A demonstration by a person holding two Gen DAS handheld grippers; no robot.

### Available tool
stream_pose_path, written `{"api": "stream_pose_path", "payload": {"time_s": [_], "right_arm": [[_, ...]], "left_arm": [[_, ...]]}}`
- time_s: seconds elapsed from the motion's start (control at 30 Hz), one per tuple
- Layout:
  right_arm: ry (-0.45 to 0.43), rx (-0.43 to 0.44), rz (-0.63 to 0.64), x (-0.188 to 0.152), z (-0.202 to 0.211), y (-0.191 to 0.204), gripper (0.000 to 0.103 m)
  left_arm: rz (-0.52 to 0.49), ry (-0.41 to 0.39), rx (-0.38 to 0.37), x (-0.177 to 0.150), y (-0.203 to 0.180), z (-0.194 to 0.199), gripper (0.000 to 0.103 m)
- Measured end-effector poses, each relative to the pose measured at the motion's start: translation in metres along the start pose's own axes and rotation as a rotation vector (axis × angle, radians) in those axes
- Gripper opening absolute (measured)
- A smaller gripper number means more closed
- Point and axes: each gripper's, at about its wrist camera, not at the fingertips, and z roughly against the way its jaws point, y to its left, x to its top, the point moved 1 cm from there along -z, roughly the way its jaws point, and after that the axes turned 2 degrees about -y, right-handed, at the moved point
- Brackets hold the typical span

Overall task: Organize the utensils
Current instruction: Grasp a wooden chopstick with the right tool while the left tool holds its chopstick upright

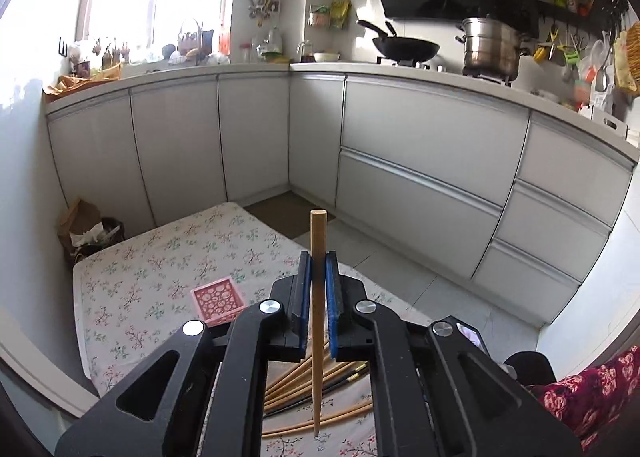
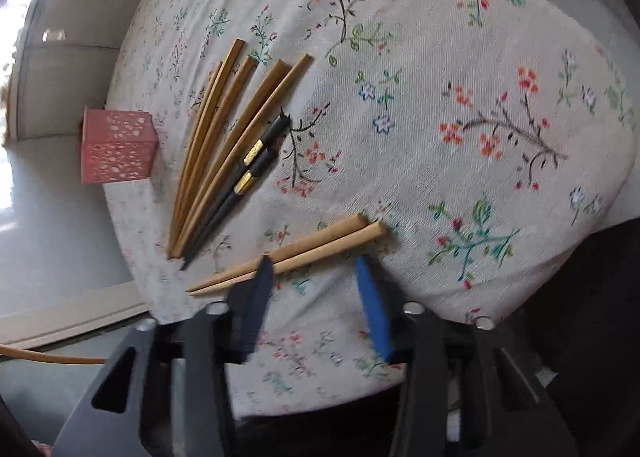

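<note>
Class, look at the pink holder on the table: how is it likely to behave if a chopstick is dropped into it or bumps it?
The pink holder is pierced with holes, so probably light. It stands free on the tablecloth, so a bump may slide or tip it. The chopstick in the left gripper looks stiff and may lever it over.

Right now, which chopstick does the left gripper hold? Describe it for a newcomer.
Over the floral tablecloth, the left gripper is shut on one wooden chopstick. It stands upright between the blue pads, blunt end up. The other chopsticks lie flat on the cloth.
</note>
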Motion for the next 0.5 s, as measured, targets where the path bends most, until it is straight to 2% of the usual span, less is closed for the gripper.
{"api": "stream_pose_path", "payload": {"time_s": [0.07, 0.1, 0.2, 0.33, 0.5], "right_arm": [[-0.02, -0.043, -0.01, 0.003, 0.001, 0.004, 0.033], [-0.035, -0.082, -0.014, 0.005, 0.0, 0.007, 0.029], [-0.035, -0.172, -0.001, 0.005, -0.003, 0.015, 0.022], [-0.026, -0.216, -0.003, 0.011, -0.009, 0.03, 0.025], [-0.053, -0.281, 0.128, 0.031, -0.02, 0.06, 0.025]], "left_arm": [[0.005, -0.016, -0.015, -0.001, -0.001, 0.002, 0.006], [0.006, -0.024, -0.021, 0.0, -0.002, 0.004, 0.006], [-0.003, -0.041, -0.033, 0.003, -0.007, 0.006, 0.006], [0.014, -0.069, -0.05, 0.002, -0.001, 0.009, 0.007], [0.042, -0.091, -0.045, 0.003, 0.004, 0.015, 0.007]]}}
